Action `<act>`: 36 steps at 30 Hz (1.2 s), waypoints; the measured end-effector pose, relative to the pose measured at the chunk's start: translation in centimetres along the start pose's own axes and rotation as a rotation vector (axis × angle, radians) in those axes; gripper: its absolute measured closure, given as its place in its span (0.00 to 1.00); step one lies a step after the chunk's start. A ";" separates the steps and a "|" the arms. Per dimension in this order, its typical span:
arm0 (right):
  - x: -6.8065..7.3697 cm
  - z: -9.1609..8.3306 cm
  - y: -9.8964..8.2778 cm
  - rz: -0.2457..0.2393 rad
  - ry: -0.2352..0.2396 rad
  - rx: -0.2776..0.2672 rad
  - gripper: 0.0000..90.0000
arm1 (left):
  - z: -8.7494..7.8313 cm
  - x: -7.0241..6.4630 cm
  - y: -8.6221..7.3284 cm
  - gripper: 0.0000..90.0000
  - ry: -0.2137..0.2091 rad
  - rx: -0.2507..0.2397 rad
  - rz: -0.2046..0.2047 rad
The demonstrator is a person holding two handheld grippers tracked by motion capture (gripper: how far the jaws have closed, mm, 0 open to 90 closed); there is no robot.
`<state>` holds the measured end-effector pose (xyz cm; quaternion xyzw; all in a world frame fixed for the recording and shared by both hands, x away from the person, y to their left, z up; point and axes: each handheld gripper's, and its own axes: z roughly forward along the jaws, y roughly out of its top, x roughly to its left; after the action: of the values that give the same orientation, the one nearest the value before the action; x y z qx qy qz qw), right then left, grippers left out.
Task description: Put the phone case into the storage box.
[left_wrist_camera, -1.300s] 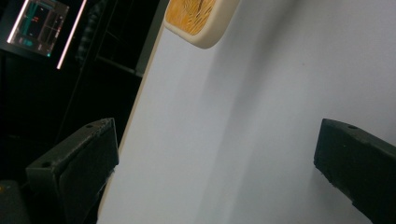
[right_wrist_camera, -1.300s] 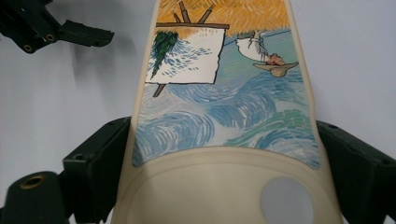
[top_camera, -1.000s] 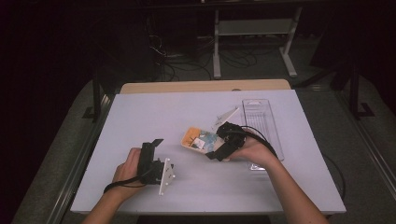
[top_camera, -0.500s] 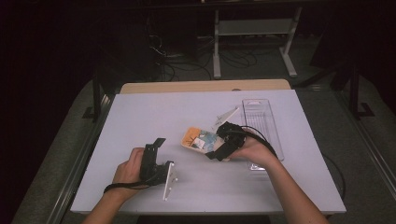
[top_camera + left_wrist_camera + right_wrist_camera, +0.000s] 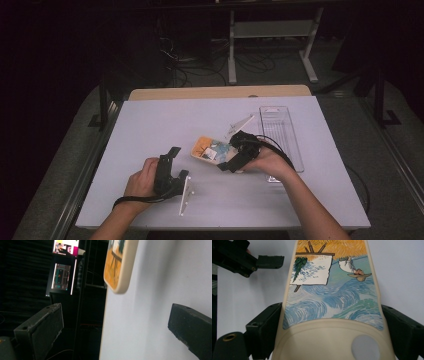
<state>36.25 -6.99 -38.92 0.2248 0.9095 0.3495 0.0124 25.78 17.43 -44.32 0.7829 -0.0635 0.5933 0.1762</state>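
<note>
**Right tool is gripping a painted phone case; left tool is standing open beside it**

The phone case (image 5: pixel 210 150), cream-edged and printed with a swirling blue and orange painting, is lying near the middle of the white surface (image 5: pixel 165 125). The right tool (image 5: pixel 226 166) is reaching it from the case's right end. In the right gripper view the case (image 5: pixel 332 297) is running up between the two black jaws, its cream rim pressing against both of them, so the jaws are closing on the case's sides at the camera-hole end.

The left tool (image 5: pixel 172 165) is sitting to the left of the case and apart from it, nearer the front edge of the surface, held in the person's left hand (image 5: pixel 140 177). In the left gripper view its jaws are standing wide apart with nothing between them, and the orange corner of the case (image 5: pixel 120 267) is showing farther off, beyond the jaws. The left tool (image 5: pixel 249 260) is also showing at the upper left of the right gripper view.

A clear plastic tray (image 5: pixel 282 135) is lying on the surface just right of the right hand (image 5: pixel 265 160).
</note>
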 end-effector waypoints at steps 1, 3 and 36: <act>0.0 0.1 0.0 -0.002 0.003 -0.003 0.12 | 0.1 0.0 0.1 0.00 0.004 0.001 0.005; 0.0 0.2 0.1 -0.017 0.003 -0.009 0.12 | 0.1 -0.1 0.3 0.00 0.009 0.000 0.013; 1.3 1.4 1.0 -0.013 0.047 -0.034 0.12 | 0.6 -0.9 2.3 0.38 0.092 -0.043 0.108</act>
<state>35.76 -4.86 -39.16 0.2104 0.9049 0.3699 -0.0032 25.38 14.97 -44.82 0.7461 -0.1102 0.6360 0.1636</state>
